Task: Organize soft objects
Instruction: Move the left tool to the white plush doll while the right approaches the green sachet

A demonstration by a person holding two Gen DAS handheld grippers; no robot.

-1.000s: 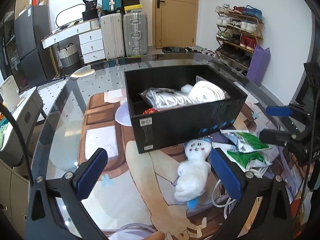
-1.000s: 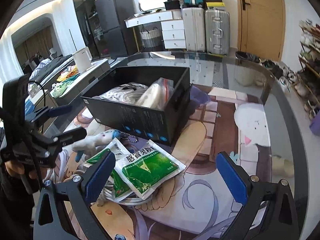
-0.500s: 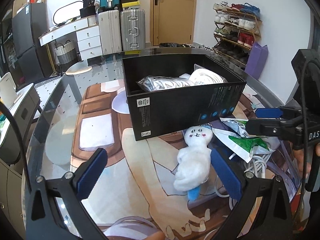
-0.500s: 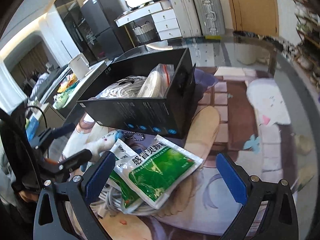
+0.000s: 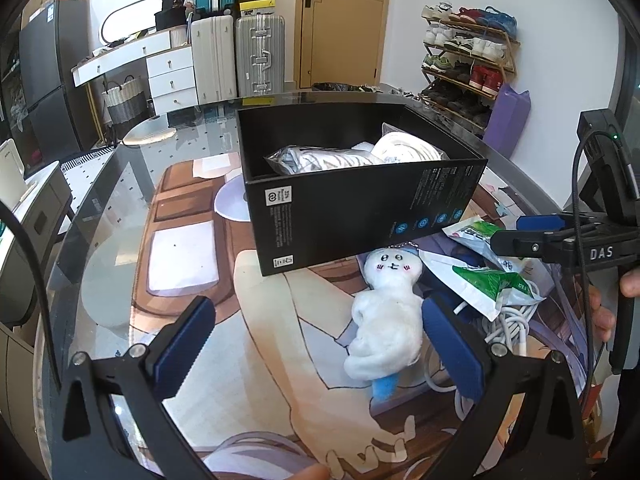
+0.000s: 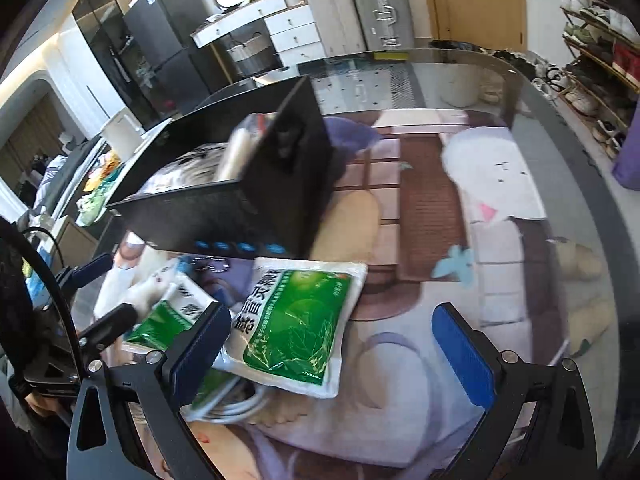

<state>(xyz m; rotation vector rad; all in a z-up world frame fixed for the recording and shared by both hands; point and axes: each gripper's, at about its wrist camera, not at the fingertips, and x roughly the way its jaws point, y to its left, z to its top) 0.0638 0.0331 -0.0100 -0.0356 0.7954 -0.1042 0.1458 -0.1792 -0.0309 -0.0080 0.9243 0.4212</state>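
- The left tool [image 5: 318, 342] hangs low over the glass-topped counter [image 5: 120, 216], its blue-padded fingers [image 5: 182, 340] spread wide with nothing between them
- A white plush toy [image 5: 386, 318] lies on the counter just in front of the left tool, close against the inner side of its right-hand finger; its face points toward the black box [image 5: 360, 216] and its blue end toward the tool
- The black box stands beyond the plush toy, open on top, with bagged soft items [image 5: 320, 158] inside
- The right tool [image 6: 332, 350] is also spread wide and grips nothing; it hovers over the counter with its left-hand finger [image 6: 198, 350] overlapping the edge of a green medicine packet [image 6: 298, 320]
- That packet lies flat, partly on a coil of white cable [image 6: 230, 404], just short of the box's near corner; a second green packet [image 6: 168, 318] lies just to its left
- In the left wrist view the right tool [image 5: 508, 232] reaches in from the right edge above these packets [image 5: 492, 284]
- The right wrist view is blurred around the box [image 6: 240, 204]
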